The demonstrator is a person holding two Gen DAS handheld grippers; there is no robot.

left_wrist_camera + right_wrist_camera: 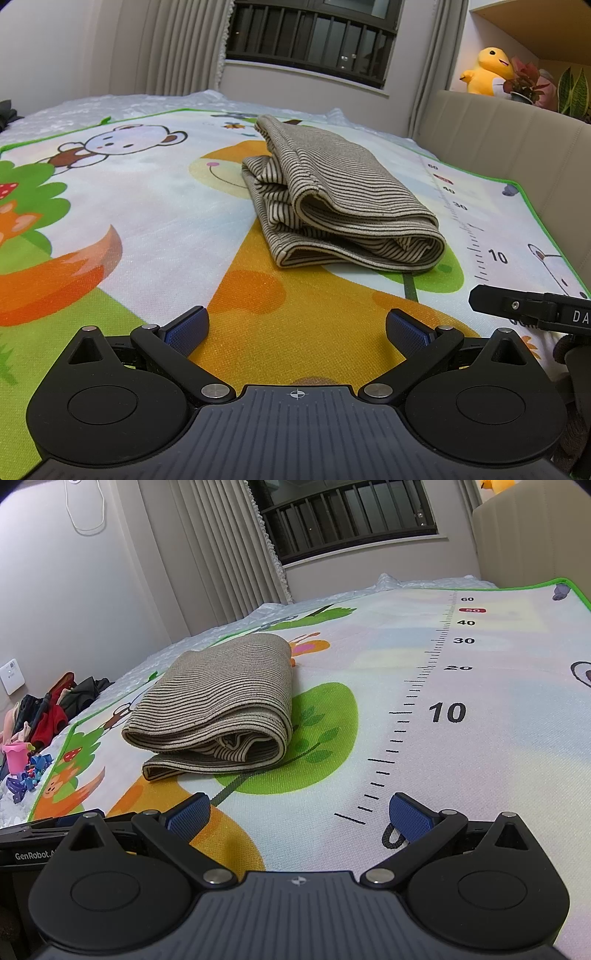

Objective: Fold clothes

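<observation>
Both the left tool and right tool are spread wide, holding nothing, above the cartoon-printed play mat. The folded beige-and-brown striped garment lies on the mat ahead. Only the right view shows a heap of clothes and a pink toy bucket.

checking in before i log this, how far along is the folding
Looks mostly done: the striped garment lies folded in a stack of layers on the mat. Nothing is in hand: the left gripper and right gripper both have open, empty jaws short of it. Left: maybe the clothes pile off the mat's edge.
</observation>
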